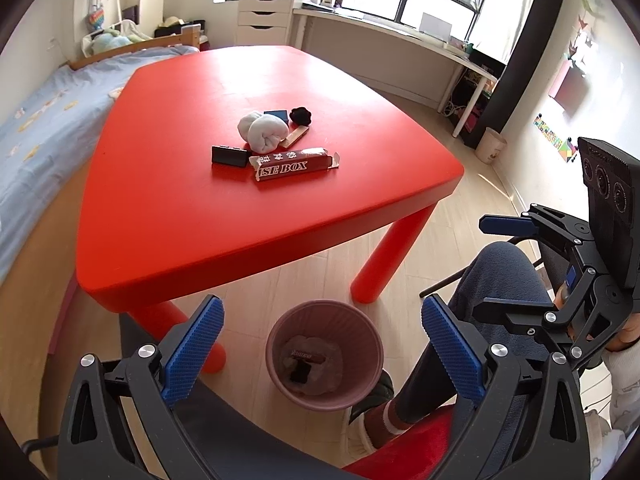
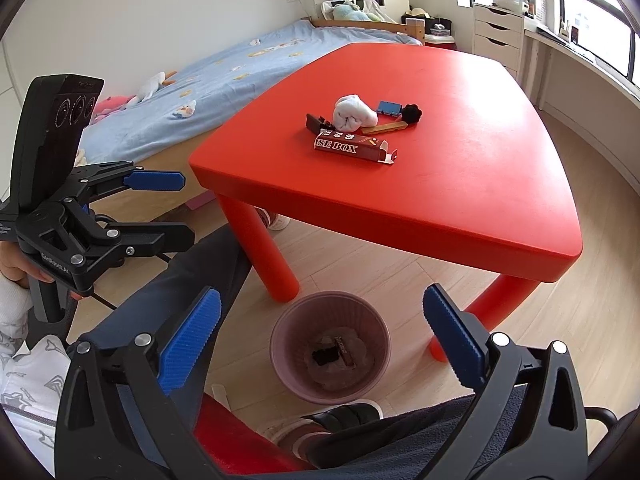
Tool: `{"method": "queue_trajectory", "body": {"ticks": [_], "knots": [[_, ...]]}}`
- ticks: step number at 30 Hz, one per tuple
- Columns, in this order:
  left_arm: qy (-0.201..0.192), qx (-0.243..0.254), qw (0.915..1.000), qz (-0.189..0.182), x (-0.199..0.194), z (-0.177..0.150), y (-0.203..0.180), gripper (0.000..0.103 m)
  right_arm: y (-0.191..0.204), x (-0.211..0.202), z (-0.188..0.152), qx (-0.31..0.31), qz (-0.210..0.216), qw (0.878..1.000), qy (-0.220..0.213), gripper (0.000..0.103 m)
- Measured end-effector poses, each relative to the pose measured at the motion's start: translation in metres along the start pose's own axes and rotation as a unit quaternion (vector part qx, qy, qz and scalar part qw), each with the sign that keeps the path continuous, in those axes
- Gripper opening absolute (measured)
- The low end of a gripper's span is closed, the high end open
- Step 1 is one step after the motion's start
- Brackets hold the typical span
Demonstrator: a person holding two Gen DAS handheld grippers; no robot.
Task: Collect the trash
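Observation:
A red table (image 1: 168,216) (image 2: 472,184) holds a small pile: a dark red carton (image 1: 294,165) (image 2: 354,148), a white rolled cloth (image 1: 266,130) (image 2: 354,114), a black clip (image 1: 229,156) (image 2: 318,122), a blue box (image 1: 276,114) (image 2: 390,108), a wooden stick (image 1: 294,136) (image 2: 386,127) and a black flower-shaped piece (image 1: 301,115) (image 2: 412,113). A pink bin (image 1: 360,344) (image 2: 380,340) stands on the floor below the table's near edge, with trash in it. My left gripper (image 1: 322,352) (image 2: 168,208) is open and empty above the bin. My right gripper (image 2: 322,350) (image 1: 500,268) is open and empty, also over the bin.
A bed (image 1: 36,128) (image 2: 224,76) with a blue cover runs along the table's left side. The person's legs (image 1: 472,312) and shoes (image 2: 344,416) are beside the bin. A white drawer unit (image 1: 264,20), a long desk under the window and a second bin (image 1: 490,145) stand behind.

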State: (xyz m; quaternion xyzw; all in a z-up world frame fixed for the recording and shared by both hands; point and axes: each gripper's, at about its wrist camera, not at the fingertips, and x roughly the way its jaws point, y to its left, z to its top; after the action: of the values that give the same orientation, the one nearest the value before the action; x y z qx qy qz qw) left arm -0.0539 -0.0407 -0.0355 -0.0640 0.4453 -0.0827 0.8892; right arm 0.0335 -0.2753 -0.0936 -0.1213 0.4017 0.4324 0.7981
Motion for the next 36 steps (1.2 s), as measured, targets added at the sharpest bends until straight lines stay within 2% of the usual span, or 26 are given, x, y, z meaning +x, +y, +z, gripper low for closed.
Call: {"method": "queue_trajectory", "body": {"ticks": [8,13,26,33,36], "knots": [[0.002,-0.002,1.0000,0.000,0.000,0.002,0.004,0.095,0.000,0.001,0.003,-0.003,0.012,1.000,0.003,0.100],[-0.005,-0.001,1.0000,0.006,-0.001,0.014,0.012,0.095,-0.002,0.000,0.014,-0.019,0.016,1.000,-0.001,0.100],[-0.016,0.025,0.9990,0.032,0.006,0.066,0.047,0.095,-0.018,0.014,0.074,-0.086,0.030,0.996,0.003,0.100],[-0.008,0.053,0.9977,0.042,0.022,0.092,0.060,0.095,-0.023,0.036,0.109,-0.150,0.049,0.987,0.023,0.100],[0.002,0.054,0.9979,0.035,0.033,0.099,0.068,0.095,-0.025,0.048,0.122,-0.174,0.053,0.983,0.032,0.099]]}}
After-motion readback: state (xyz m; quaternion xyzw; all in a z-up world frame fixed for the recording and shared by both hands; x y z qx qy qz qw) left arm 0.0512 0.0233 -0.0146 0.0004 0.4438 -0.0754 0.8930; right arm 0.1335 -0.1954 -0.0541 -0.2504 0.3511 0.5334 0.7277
